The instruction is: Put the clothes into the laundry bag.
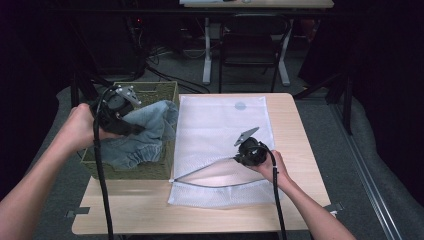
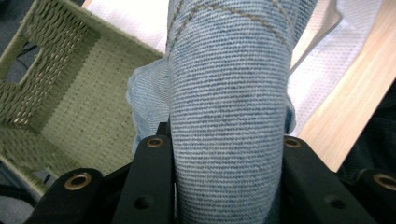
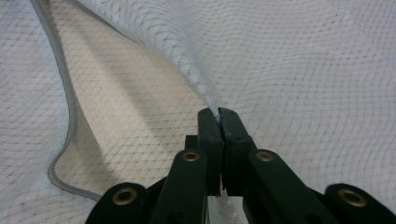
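A blue denim garment [image 1: 145, 132] hangs half out of the green woven basket [image 1: 150, 91] at the table's left. My left gripper [image 1: 131, 129] is shut on a thick fold of the denim garment [image 2: 229, 112], held over the basket [image 2: 70, 107]. A white mesh laundry bag [image 1: 220, 125] lies flat on the table to the right. My right gripper [image 1: 239, 159] is shut on the upper edge of the bag's opening. In the right gripper view, the gripper [image 3: 218, 116] pinches the mesh bag [image 3: 289, 65] and lifts that edge, so the mouth gapes.
The wooden table [image 1: 300, 150] has bare room along its front edge and right side. A chair [image 1: 250, 45] and table legs stand beyond on the grey floor. Cables trail from both grippers toward the person.
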Tool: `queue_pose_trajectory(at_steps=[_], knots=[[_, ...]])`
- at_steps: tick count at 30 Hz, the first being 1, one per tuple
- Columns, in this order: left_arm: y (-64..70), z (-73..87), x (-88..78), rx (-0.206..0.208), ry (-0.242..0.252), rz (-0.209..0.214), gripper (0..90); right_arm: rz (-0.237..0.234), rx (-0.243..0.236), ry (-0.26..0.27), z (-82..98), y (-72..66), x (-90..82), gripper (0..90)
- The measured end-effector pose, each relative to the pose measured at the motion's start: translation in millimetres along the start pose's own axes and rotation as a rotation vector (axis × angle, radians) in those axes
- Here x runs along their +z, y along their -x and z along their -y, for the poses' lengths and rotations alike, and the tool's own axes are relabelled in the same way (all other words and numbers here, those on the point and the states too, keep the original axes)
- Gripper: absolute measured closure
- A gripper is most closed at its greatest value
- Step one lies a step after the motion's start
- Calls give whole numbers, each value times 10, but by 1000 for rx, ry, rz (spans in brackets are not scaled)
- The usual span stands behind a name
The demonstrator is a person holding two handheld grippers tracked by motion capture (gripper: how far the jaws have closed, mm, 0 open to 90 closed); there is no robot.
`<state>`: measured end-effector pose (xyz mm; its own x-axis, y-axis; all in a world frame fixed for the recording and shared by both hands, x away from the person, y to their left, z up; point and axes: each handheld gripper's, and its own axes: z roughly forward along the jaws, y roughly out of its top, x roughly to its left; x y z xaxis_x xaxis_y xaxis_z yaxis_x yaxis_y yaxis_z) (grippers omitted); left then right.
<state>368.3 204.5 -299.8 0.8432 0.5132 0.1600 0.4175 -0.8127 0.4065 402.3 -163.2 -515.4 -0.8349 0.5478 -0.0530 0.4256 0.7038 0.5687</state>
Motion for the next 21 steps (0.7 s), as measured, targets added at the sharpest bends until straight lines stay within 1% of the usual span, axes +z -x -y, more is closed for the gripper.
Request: queue_pose_trajectory(at_steps=[1,2,3,4,5,6,7,9,13,15,16,17,19,20,21], knots=[[25,-13,-4,0,5,2,707,0,0,1,0,0,-1,889],[75,-38,-7,11,12,15,707,0,1,2,0,0,-3,889],[99,-53,-7,8,13,24,707,-1,-1,3,-1,1,-5,889],[126,-68,-8,29,12,28,707,-1,0,5,0,1,-7,889],[126,-68,-8,29,12,28,707,0,-3,6,0,3,-7,889],[185,-97,-3,34,18,46,707,0,-2,8,0,3,-8,889],[185,-97,-3,34,18,46,707,2,0,5,1,0,-12,889],[241,-126,6,42,22,65,707,1,-1,7,1,1,-12,889],[357,-191,22,61,24,83,707,2,10,4,1,-8,-16,889],[409,-219,31,71,27,99,706,2,1,9,3,-1,-18,889],[466,-250,50,84,18,119,705,0,1,10,5,1,-18,889],[466,-250,50,84,18,119,705,0,1,10,5,1,-18,889],[519,-277,83,81,17,131,705,-2,-1,12,5,4,-17,889],[569,-306,119,87,12,150,704,-1,-2,12,3,2,-20,889],[569,-306,119,87,12,150,704,-1,-2,12,3,2,-20,889]])
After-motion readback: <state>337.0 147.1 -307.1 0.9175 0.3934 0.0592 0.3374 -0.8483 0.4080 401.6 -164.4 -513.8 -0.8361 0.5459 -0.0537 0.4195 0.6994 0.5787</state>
